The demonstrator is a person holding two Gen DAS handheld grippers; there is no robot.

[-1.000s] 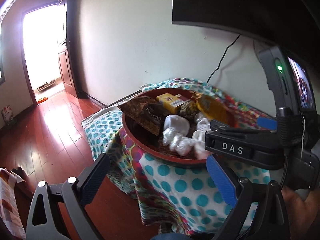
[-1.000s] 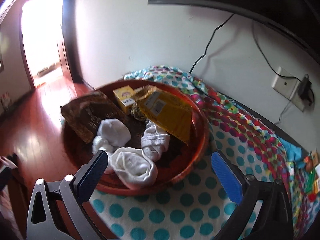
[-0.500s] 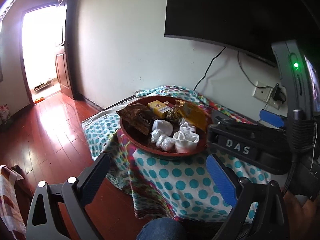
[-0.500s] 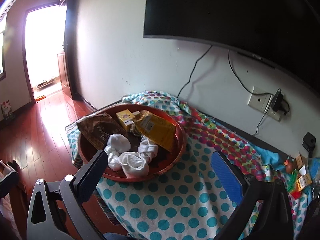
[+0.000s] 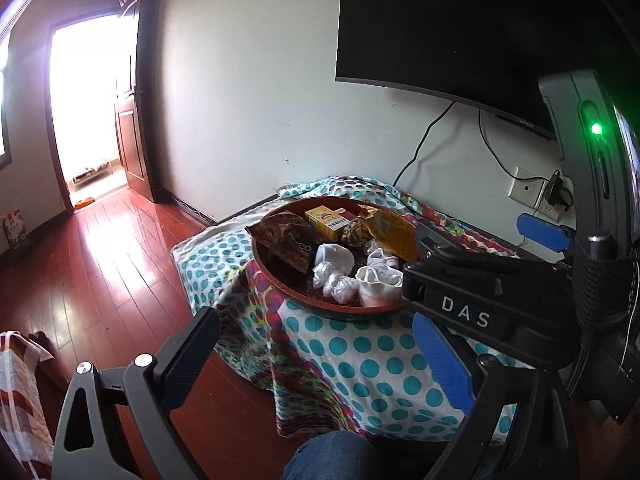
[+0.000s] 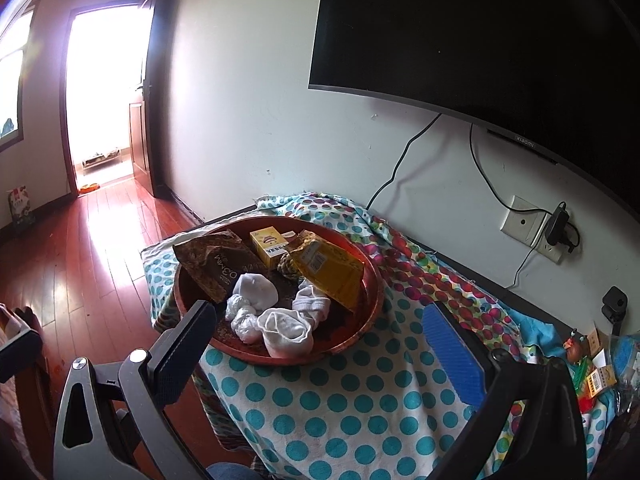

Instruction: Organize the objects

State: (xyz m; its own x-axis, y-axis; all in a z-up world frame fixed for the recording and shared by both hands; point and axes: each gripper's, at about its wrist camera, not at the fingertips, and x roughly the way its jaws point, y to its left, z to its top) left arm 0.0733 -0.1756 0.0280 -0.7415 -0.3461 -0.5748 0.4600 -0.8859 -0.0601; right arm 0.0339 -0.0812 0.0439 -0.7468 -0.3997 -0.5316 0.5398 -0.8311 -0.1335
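Right wrist | both grippers' fingers wide, empty | red tray [image 6: 366,322] on dotted cloth [image 6: 360,400] | TV [image 6: 480,32] above

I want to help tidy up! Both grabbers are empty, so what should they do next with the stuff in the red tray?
Probably move the right gripper forward to the nearest white sock. Both grippers are open and short of the tray.
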